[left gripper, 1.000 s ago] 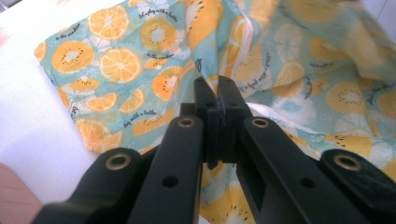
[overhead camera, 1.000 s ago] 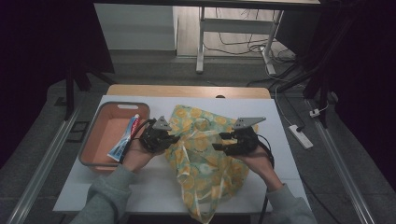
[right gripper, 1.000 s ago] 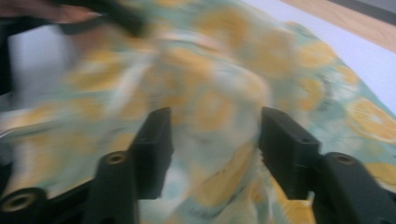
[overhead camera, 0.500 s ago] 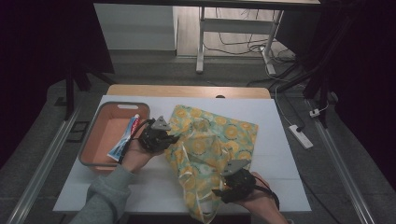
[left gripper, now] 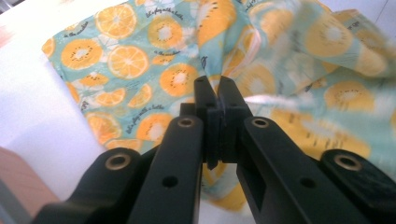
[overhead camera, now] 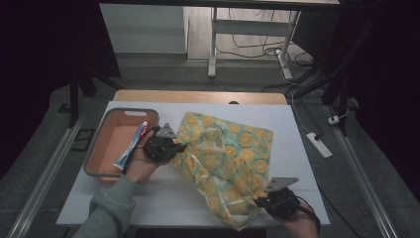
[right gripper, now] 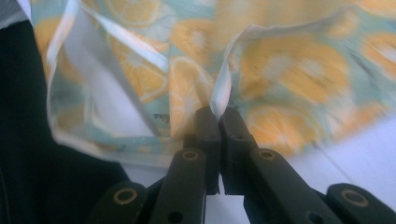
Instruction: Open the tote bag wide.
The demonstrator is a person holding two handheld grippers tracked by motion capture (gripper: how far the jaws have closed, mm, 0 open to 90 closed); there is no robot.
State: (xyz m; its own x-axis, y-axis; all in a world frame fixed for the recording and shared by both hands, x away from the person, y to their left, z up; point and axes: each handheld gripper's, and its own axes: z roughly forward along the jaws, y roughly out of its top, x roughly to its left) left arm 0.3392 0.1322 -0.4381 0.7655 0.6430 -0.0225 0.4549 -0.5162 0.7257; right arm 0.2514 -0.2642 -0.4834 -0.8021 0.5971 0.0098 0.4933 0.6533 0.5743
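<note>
While both hands work at the white desk (overhead camera: pixel 163 198), the scene reads so:

Cloth: a teal cloth bag (overhead camera: pixel 228 158) printed with orange and kiwi slices lies rumpled across the middle of the desk, one end reaching to the near edge and hanging a little over it.

Left gripper: the left gripper (overhead camera: pixel 174 148) sits at the bag's left edge, just right of the tray; its jaws are pressed together on a fold of the fabric, as the left gripper view shows (left gripper: pixel 215 100).

Right gripper: the right gripper (overhead camera: pixel 261 201) is at the near right part of the desk, at the bag's lower end. Its jaws have just been closing and now pinch the white-hemmed rim of the bag, seen in the right gripper view (right gripper: pixel 215 116).

Tray: an orange tray (overhead camera: pixel 106 148) stands at the desk's left edge, touching neither gripper.

Tube: a toothpaste tube (overhead camera: pixel 132 146) lies along the tray's right side.

Far edge: a wooden strip (overhead camera: pixel 198 96) runs along it.
</note>
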